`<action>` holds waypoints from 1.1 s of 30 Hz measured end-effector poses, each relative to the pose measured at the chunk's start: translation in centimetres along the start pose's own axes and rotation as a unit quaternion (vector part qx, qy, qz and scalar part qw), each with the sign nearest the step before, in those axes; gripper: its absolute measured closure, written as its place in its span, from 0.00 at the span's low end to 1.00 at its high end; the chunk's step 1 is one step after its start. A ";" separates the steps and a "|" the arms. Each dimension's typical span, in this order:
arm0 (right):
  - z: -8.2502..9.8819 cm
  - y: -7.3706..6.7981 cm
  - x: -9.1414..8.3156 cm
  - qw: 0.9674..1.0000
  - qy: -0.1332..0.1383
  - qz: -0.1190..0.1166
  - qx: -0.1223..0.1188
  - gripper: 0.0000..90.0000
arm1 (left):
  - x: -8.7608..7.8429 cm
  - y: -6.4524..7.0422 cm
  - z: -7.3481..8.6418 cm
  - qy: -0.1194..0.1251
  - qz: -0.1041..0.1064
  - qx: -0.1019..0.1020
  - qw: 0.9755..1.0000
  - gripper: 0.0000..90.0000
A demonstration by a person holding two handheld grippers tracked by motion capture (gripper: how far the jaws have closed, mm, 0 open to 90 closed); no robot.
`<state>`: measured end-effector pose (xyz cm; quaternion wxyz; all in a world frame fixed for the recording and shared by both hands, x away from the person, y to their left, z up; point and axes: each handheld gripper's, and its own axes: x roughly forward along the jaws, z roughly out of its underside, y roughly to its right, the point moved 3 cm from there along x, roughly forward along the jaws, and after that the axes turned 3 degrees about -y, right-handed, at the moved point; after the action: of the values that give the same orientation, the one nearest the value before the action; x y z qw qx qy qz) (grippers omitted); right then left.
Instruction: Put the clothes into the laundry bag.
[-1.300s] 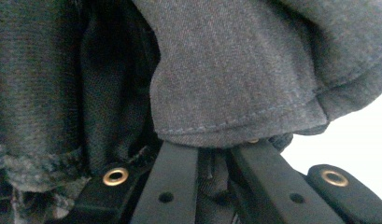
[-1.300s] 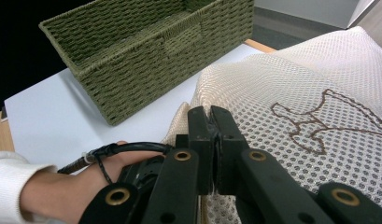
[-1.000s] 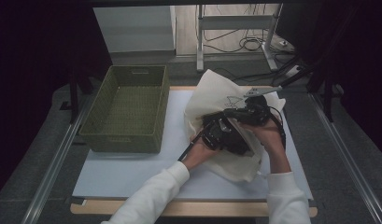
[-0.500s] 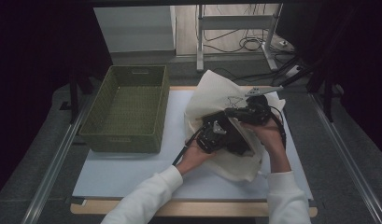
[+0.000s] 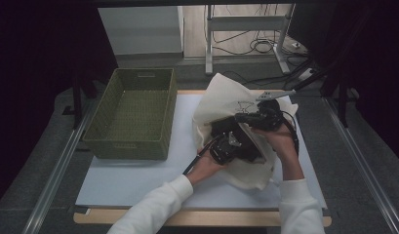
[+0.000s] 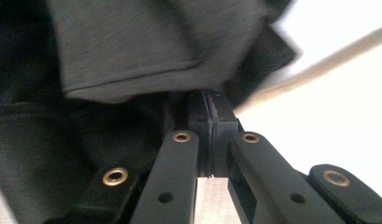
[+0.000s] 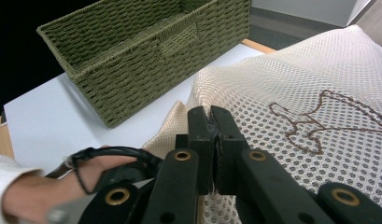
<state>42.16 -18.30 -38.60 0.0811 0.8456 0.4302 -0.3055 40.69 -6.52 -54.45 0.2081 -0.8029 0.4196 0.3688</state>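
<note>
A white counter [image 5: 138,180] edged in wood is seen in a dim room, cables trailing on the floor beyond. A green basket [image 5: 131,114] stands at far left; a cream mesh bag [image 5: 226,97] lies right of it. The left claw [image 5: 226,146], pressed together, is buried in grey cloth [image 6: 146,42] inside the bag, shifted slightly leftward since half a second before. The right claw [image 7: 210,135] is pinched on the bag's mesh. Bare counter lies open near and left; the bag's far edge overhangs the counter's far rim.
</note>
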 end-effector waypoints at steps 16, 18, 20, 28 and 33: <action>-0.1 -0.2 -0.3 1.000 0.003 0.005 -0.002 0.98 | 1.0 -2.5 -0.9 -0.011 -0.072 -0.035 0.997 1.00; -0.1 -0.1 -0.4 1.000 0.003 0.005 -0.002 0.98 | 1.1 -2.9 -0.9 -0.006 -0.069 -0.049 0.996 1.00; -0.1 -0.1 -0.4 1.000 0.003 0.005 0.001 0.98 | 1.1 -2.9 -0.8 -0.005 -0.062 -0.053 0.997 1.00; 0.0 0.1 -0.2 1.000 0.003 0.004 0.002 0.98 | -0.8 -1.8 0.1 0.016 -0.029 -0.049 0.998 0.98; 0.1 0.2 -0.1 1.000 0.002 0.003 0.003 0.98 | -3.7 -1.1 1.0 0.042 -0.015 -0.040 0.998 0.97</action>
<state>42.20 -18.51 -38.60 0.0786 0.8477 0.4266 -0.3054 39.83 -3.32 -52.17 0.1631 -0.8316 0.4010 0.3479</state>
